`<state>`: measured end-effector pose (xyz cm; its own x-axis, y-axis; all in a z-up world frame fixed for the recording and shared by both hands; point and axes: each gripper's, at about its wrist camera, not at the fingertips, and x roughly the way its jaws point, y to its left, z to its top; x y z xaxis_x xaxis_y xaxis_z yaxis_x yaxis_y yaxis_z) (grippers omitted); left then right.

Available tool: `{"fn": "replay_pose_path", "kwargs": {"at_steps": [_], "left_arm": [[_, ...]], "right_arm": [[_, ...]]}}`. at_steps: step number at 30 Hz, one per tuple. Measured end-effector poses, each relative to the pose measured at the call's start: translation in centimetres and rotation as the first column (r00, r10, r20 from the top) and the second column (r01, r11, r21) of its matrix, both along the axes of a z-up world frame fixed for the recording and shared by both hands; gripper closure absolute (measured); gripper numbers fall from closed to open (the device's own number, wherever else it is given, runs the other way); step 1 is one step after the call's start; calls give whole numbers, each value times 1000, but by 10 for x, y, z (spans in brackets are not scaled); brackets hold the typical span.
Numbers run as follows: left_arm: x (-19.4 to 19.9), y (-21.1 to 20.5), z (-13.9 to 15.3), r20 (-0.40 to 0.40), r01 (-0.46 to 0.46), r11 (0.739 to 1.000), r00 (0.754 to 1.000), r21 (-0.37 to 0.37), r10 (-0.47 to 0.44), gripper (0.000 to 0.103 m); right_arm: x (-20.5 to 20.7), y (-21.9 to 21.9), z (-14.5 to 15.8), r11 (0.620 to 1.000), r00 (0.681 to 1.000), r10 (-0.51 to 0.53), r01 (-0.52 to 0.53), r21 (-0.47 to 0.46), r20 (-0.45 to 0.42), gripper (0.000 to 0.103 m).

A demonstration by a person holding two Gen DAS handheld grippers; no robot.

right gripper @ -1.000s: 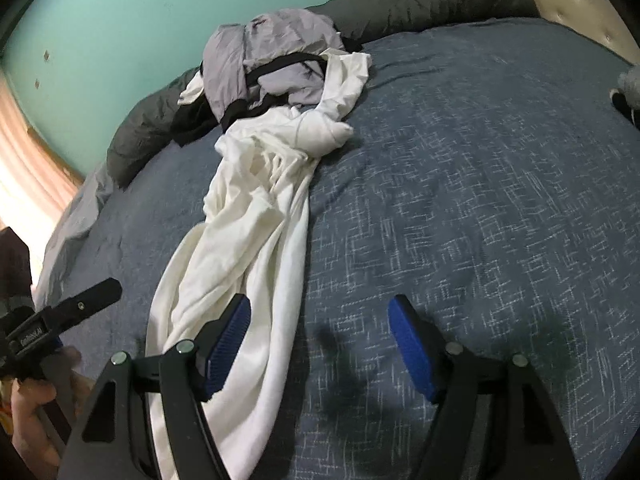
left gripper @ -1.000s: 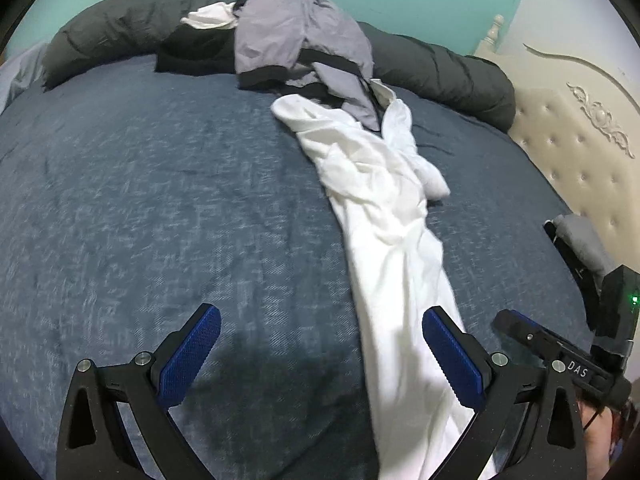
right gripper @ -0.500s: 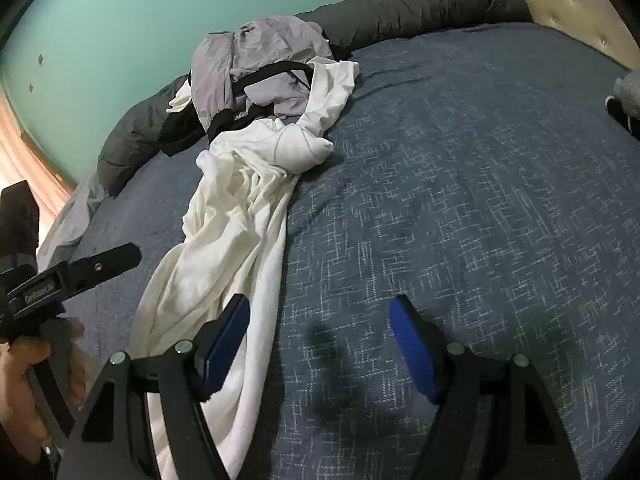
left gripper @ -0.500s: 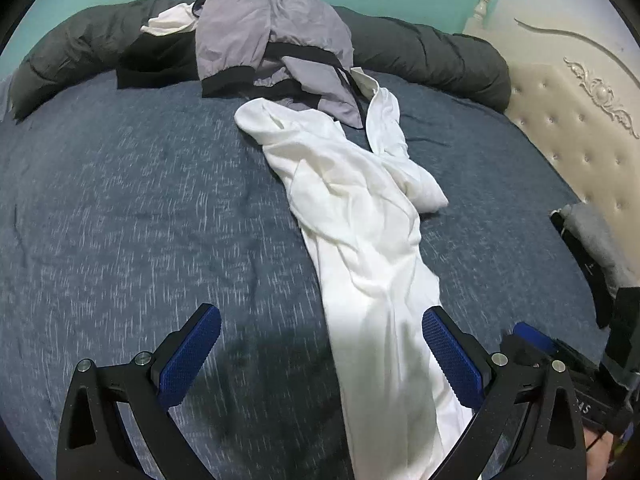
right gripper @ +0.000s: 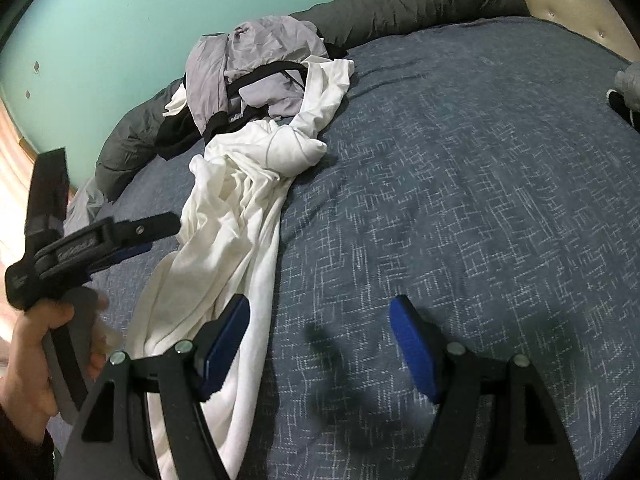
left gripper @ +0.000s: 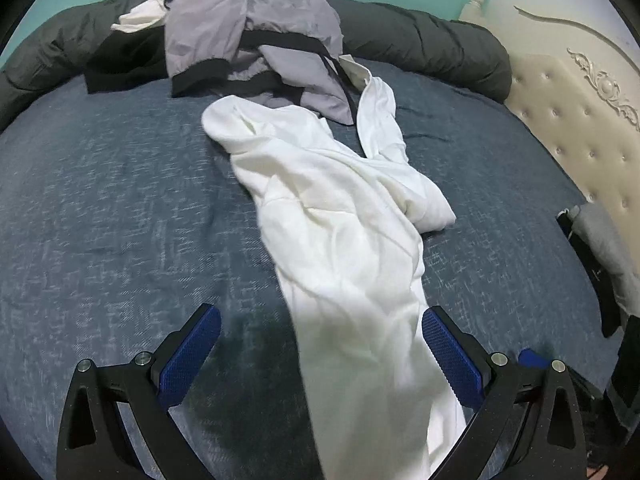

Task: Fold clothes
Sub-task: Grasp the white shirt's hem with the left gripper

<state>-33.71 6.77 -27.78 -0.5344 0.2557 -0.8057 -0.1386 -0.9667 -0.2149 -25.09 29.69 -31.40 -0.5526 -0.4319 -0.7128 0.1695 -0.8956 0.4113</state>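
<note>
My left gripper (left gripper: pixel 320 344): the jaws stand wide apart. The near end of the white shirt (left gripper: pixel 344 240) lies between the two blue pads (left gripper: pixel 192 352), but the pads do not press it. The right pad is just beside the edge of the cloth; I cannot tell if it touches.
My right gripper (right gripper: pixel 320 340): the jaws are also wide apart and hold nothing. Between them I see only the blue bedcover (right gripper: pixel 460 168). The left pad (right gripper: pixel 224 340) stands in front of the shirt's edge; whether it touches, I cannot tell.
White shirt: it lies on the bedcover as a long, crumpled strip, running from my grippers toward the far side of the bed. Its far end is bunched and partly under the grey garment (left gripper: pixel 248 28).
Grey garment: a loose heap with black bands, resting against the dark rolled duvet (left gripper: pixel 420 40) at the far edge of the bed.
My left hand (right gripper: pixel 36 360): in the right camera it grips the handle of the left gripper, at the left of the shirt.
Headboard (left gripper: pixel 580 120): cream, padded with buttons, at the right side.
Wall (right gripper: pixel 120 20): light green, behind the duvet.
Other clothes (left gripper: pixel 600 248): a grey and black piece lies near the headboard, well apart from the shirt.
</note>
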Motion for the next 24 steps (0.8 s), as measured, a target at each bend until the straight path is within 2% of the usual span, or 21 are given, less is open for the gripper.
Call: {"fn": "replay_pose_path", "kwargs": {"at_steps": [9, 14, 16, 17, 18, 19, 21, 23, 24], "left_arm": [[-30, 11, -11, 36, 0, 1000, 999, -18, 0, 2], [-36, 20, -12, 37, 18, 1000, 999, -15, -18, 11], [-36, 22, -12, 34, 29, 1000, 999, -11, -29, 24], [-37, 23, -12, 37, 34, 999, 999, -7, -34, 27], [-38, 24, -13, 46, 40, 999, 998, 0, -40, 35], [-39, 24, -14, 54, 43, 999, 998, 8, -44, 48], [-40, 22, -15, 61, 43, 999, 997, 11, -44, 61], [-39, 20, -13, 60, 49, 999, 997, 8, -50, 68], [-37, 17, -11, 56, 52, 999, 997, 7, -52, 75]], "right_arm": [[-3, 4, -3, 1000, 1000, -10, 10, -15, 10, 30], [-3, 0, -5, 1000, 1000, 2, -2, -18, 19, 30], [-3, 0, -5, 1000, 1000, 3, -3, -19, 19, 30], [-3, 0, -5, 1000, 1000, 1, -1, -21, 19, 30], [-3, 1, -5, 1000, 1000, -1, 1, -23, 19, 30], [-3, 1, -5, 1000, 1000, -2, 3, -26, 20, 30], [-3, 2, -5, 1000, 1000, -6, 6, -28, 22, 30], [-3, 2, -5, 1000, 1000, -6, 6, -29, 21, 30], [-3, 1, -5, 1000, 1000, -5, 6, -29, 21, 30]]}}
